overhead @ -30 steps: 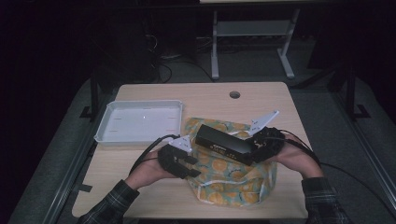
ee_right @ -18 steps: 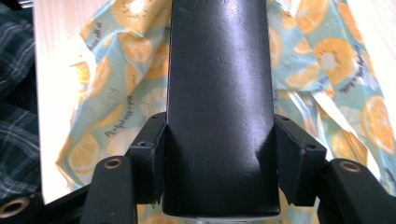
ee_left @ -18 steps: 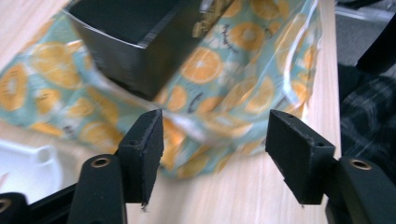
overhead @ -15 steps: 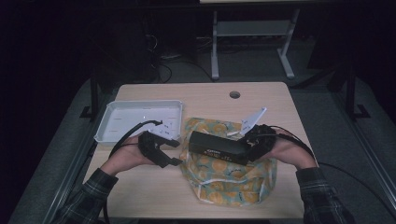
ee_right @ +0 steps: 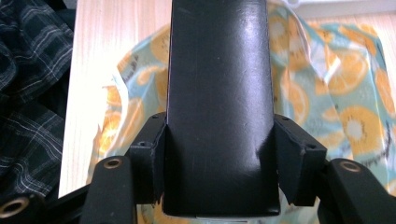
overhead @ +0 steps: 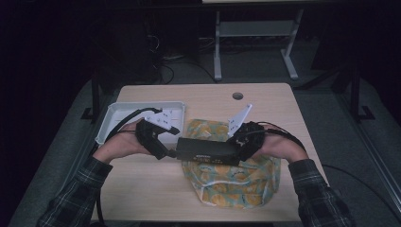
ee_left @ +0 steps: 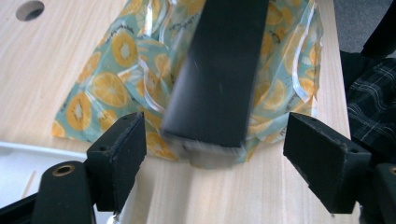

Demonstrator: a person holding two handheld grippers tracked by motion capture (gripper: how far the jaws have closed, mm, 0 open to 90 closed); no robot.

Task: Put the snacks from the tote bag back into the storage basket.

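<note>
High view first: a long black rectangular box of hard plastic (overhead: 208, 151) hangs level over a translucent plastic bag printed with orange slices (overhead: 236, 177) that lies on the pale wooden table (overhead: 203, 94). The right gripper (overhead: 242, 142) clamps the box's end at 3 o'clock, while the left gripper (overhead: 166, 150) sits just off its 9 o'clock end; its jaws have just been opening and no longer press on it. A white shallow plastic tray (overhead: 109, 118) rests at 10 o'clock from the box, near the left hand (overhead: 118, 147). Judging from this, the whole length now hangs from one end, so it may sag or swing if that hand tilts.

Left gripper view: the jaws stand wide, one at 8 o'clock and one at 4 o'clock, with the box's near end (ee_left: 212, 79) between them but apart from both pads. The blur on that end suggests it is unsteady; should it dip, it could catch the bag's crinkled edge (ee_left: 107, 88) and drag it along the table.

Right gripper view: both pads press the box's flanks (ee_right: 217, 102), holding it at 12 o'clock straight ahead. The surface looks glossy, so I judge a twist in the grip to be the likeliest fault, the far end dropping onto the bag (ee_right: 345, 93).
</note>
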